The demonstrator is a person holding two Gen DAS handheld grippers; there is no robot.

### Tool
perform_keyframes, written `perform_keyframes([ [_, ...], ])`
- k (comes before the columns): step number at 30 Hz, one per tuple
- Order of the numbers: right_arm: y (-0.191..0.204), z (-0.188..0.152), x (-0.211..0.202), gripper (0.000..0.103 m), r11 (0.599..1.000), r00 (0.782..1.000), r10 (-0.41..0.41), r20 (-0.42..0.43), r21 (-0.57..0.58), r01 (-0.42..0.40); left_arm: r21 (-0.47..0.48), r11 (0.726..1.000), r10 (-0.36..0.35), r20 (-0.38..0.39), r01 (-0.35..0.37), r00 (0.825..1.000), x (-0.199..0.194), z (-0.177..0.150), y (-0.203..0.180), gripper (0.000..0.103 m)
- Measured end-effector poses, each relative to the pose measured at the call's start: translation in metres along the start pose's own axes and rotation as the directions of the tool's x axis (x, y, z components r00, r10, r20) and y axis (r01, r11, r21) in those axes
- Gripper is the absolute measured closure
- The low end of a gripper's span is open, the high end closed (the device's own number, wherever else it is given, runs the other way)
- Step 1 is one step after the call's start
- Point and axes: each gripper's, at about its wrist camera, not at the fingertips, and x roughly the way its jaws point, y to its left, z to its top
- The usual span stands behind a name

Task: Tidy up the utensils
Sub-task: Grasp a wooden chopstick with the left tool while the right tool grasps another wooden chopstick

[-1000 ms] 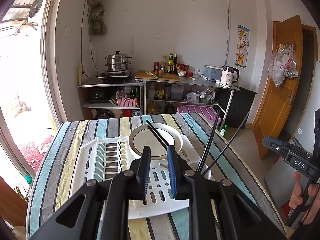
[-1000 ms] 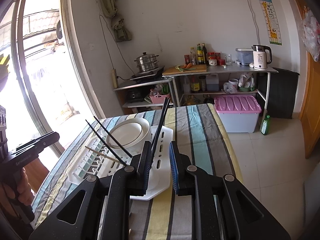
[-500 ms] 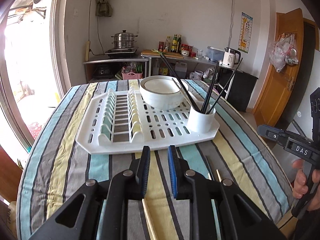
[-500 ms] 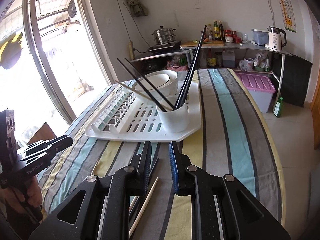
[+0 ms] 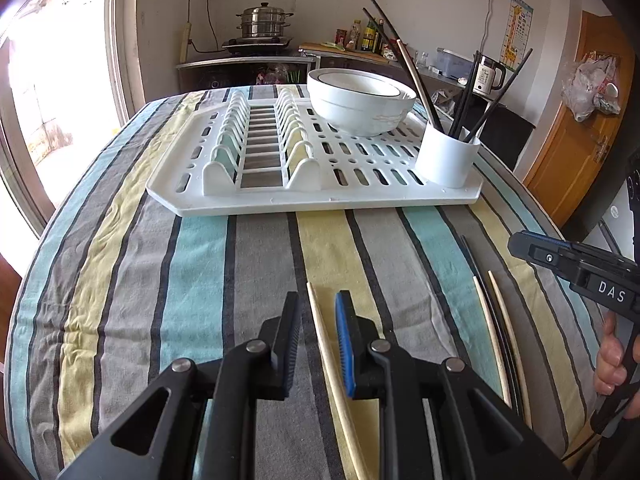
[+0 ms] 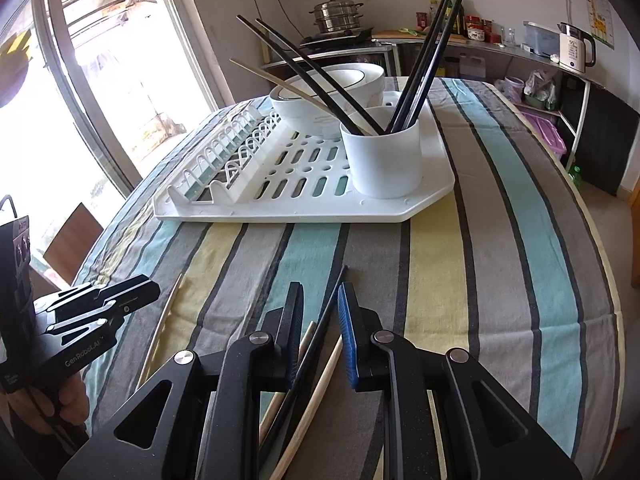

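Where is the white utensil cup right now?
The white utensil cup stands on the near right corner of the white drying rack in the left wrist view, right of the white bowls, with chopsticks inside.

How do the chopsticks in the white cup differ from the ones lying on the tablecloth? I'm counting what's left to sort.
The chopsticks in the white cup stand tilted, leaning apart; the chopsticks on the tablecloth lie flat. Those in the cup are mostly black, with one pale; those on the cloth are mostly pale wood, with some black. Both groups mix the two colours.
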Motion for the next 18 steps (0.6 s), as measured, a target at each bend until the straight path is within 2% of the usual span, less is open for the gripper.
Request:
perform_keyframes([
  [9,0.003,0.001,0.032,0.084,1.0,0.997,-0.028,-0.073,-0.013,0.027,-0.002,1.0,0.016,-0.072,-0.016,0.997,0.02,-0.007,0.001,0.084],
  [18,0.007,0.008,0.045,0.084,0.996,0.991,-0.084,-0.103,-0.018,0.082,0.018,0.998,0.053,-0.064,-0.052,0.997,0.023,-0.004,-0.005,0.084],
])
